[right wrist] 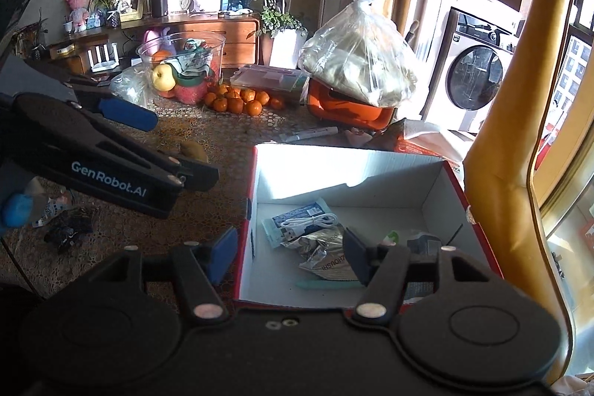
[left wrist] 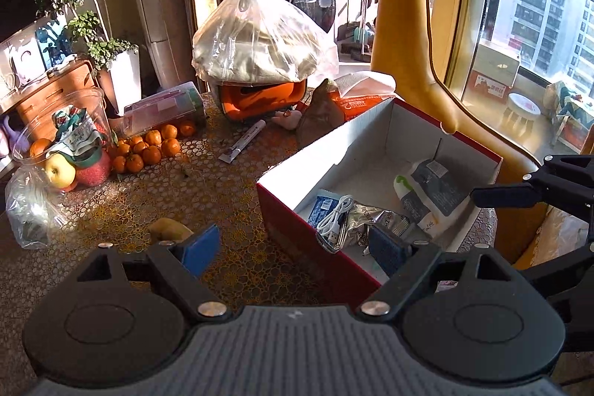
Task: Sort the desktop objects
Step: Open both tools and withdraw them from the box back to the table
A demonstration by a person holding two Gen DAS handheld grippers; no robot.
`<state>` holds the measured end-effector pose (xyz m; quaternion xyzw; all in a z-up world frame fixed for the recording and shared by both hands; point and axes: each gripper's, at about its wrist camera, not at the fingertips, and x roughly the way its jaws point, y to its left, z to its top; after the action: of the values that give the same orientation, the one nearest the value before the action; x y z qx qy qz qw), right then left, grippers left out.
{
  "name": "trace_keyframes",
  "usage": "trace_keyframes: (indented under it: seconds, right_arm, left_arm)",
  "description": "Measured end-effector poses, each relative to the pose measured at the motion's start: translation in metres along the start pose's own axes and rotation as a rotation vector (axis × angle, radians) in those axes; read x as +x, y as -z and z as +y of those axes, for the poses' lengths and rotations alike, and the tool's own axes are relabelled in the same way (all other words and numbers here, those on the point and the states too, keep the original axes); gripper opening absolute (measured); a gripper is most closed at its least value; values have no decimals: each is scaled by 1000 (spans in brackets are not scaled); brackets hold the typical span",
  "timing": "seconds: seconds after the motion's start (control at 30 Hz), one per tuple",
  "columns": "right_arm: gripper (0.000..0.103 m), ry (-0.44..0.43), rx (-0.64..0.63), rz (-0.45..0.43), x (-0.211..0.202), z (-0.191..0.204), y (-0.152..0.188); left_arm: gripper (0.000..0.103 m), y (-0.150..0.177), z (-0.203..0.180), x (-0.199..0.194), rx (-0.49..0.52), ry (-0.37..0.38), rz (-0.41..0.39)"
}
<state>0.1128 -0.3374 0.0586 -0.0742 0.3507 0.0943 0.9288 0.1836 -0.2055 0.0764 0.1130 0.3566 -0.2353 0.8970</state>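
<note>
A red cardboard box (left wrist: pixel 282 210) with a white inside stands on the table; it also shows in the right wrist view (right wrist: pixel 252 210). In it lie a coiled white USB cable (left wrist: pixel 336 216), a silver foil packet (left wrist: pixel 365 219), a blue packet (right wrist: pixel 297 212) and a white-and-grey pouch (left wrist: pixel 432 195). My left gripper (left wrist: pixel 295 253) is open and empty, straddling the box's near left wall. My right gripper (right wrist: pixel 289 255) is open and empty, straddling the box's left wall. A white tube (left wrist: pixel 243 140) lies on the table beyond the box. A brownish object (left wrist: pixel 167 229) lies by my left finger.
Mandarins (left wrist: pixel 148 149), a clear tub of fruit (left wrist: pixel 67 143), a clear case (left wrist: pixel 163 106), an orange box (left wrist: pixel 260 99) under a tied plastic bag (left wrist: pixel 260 39) and a snack bag (left wrist: pixel 323 114) crowd the far table. A yellow chair back (left wrist: pixel 404 25) rises behind the box. Small dark items (right wrist: pixel 68 229) lie left.
</note>
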Motion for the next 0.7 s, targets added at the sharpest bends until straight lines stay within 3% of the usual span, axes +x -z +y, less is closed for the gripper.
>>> trace_keyframes:
  seconds: [0.37, 0.7]
  right_arm:
    - [66, -78, -53, -22, -6, 66, -10]
    - [66, -131, -86, -38, -1, 118, -13]
  left_arm:
    - [88, 40, 63, -64, -78, -70, -58]
    - [93, 76, 102, -94, -125, -135, -80]
